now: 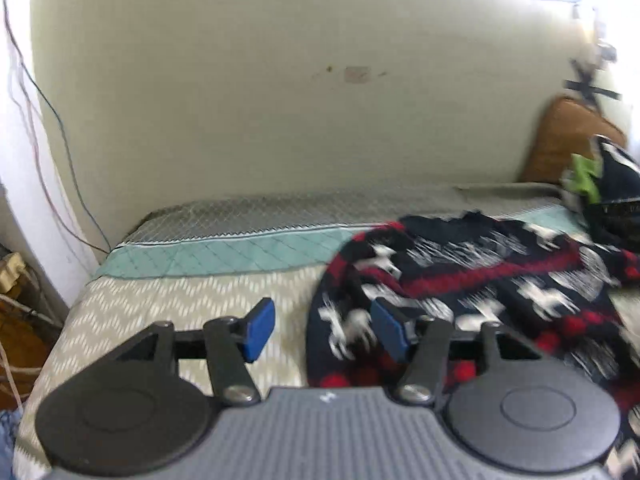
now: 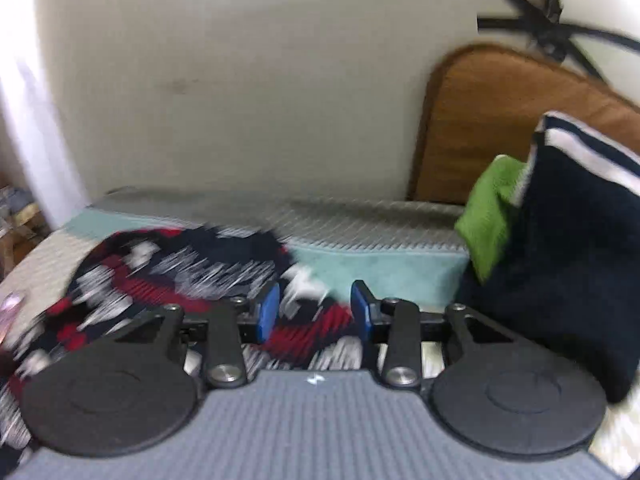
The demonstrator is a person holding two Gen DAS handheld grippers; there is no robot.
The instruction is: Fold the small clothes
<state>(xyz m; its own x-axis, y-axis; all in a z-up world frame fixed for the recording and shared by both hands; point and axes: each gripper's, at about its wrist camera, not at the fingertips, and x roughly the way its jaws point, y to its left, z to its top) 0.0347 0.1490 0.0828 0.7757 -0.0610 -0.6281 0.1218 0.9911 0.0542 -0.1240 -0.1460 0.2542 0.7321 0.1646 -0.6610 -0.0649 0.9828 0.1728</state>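
Note:
A navy, red and white patterned sweater (image 1: 460, 280) lies spread on the bed, blurred in both views. My left gripper (image 1: 325, 330) hangs open over the sweater's left edge, its blue pads (image 1: 260, 330) apart with nothing pinched between them. In the right wrist view the same sweater (image 2: 160, 280) fills the lower left. My right gripper (image 2: 315, 312) hovers above its right part, pads (image 2: 268, 312) apart, and I see fabric through the gap, not pressed by either pad.
The bed (image 1: 180, 304) has a zigzag cover with a teal band (image 2: 380, 268), against a pale wall. A pile with a green cloth (image 2: 488, 216) and a navy white-striped garment (image 2: 580, 240) sits at right before a brown headboard (image 2: 500, 120). Cables (image 1: 40, 120) hang beyond the bed's left edge.

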